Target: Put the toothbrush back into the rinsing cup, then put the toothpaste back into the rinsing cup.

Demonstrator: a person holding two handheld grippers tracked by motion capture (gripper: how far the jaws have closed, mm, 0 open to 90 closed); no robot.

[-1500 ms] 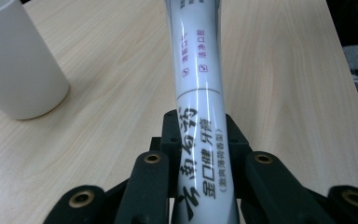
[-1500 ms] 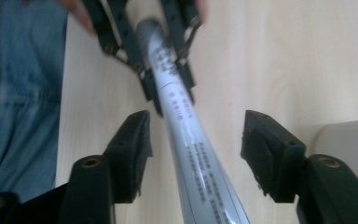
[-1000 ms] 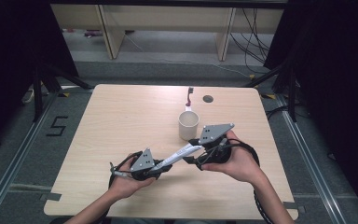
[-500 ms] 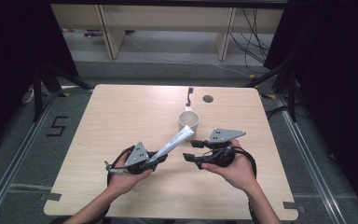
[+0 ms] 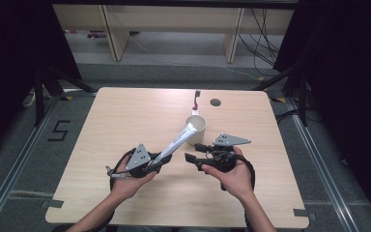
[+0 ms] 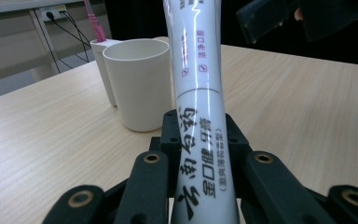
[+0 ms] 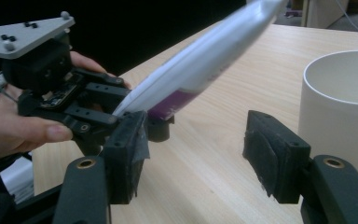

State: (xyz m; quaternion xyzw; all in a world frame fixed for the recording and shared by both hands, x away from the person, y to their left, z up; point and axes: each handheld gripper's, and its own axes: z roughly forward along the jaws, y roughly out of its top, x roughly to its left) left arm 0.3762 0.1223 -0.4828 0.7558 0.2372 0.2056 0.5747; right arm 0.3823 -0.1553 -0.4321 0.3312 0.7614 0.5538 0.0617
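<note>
Two grippers are working over the middle of the table (image 5: pixel 101 121). The left gripper (image 5: pixel 160 160) is pinching a toothpaste tube (image 5: pixel 176 141), its far end now tipping over the rim of the white cup (image 5: pixel 195 126) instead of lying between both tools. The right gripper (image 5: pixel 192 152), jaws spread and empty, has let go and is sinking toward the front edge, so the handover looks finished and the drop into the cup comes next.
</note>
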